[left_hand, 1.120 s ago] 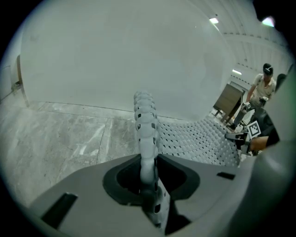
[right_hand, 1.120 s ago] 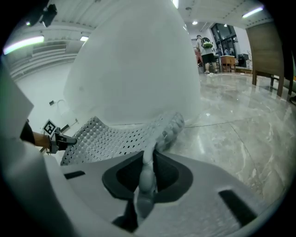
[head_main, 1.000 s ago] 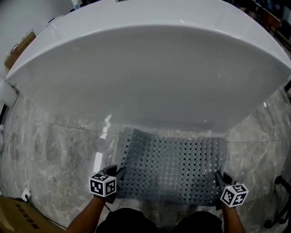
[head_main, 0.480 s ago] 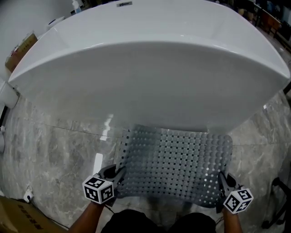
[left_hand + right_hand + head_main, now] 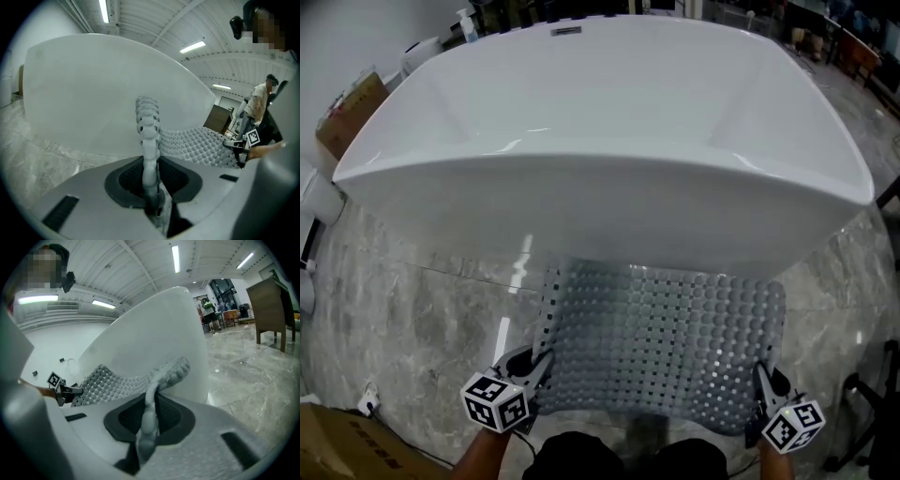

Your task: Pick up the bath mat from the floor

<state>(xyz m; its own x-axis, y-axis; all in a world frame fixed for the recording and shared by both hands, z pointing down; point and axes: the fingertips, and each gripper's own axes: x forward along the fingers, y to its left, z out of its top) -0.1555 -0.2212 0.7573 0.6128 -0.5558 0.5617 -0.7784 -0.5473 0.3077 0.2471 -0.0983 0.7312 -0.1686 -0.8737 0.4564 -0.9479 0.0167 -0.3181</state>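
The grey bath mat, perforated and studded with suction bumps, hangs spread between my two grippers above the marble floor, in front of the white bathtub. My left gripper is shut on the mat's near-left corner; in the left gripper view the mat's edge stands pinched between the pads. My right gripper is shut on the near-right corner, and the right gripper view shows the mat's edge clamped the same way. The mat's far edge curls up by the tub.
The tub fills the upper half of the head view. A cardboard box and bottles stand at the back left. A wooden cabinet and people are seen far off to the right.
Both grippers have lifted the mat and drawn it toward me; it now hangs higher and more spread out. The tub's inside has come into view.
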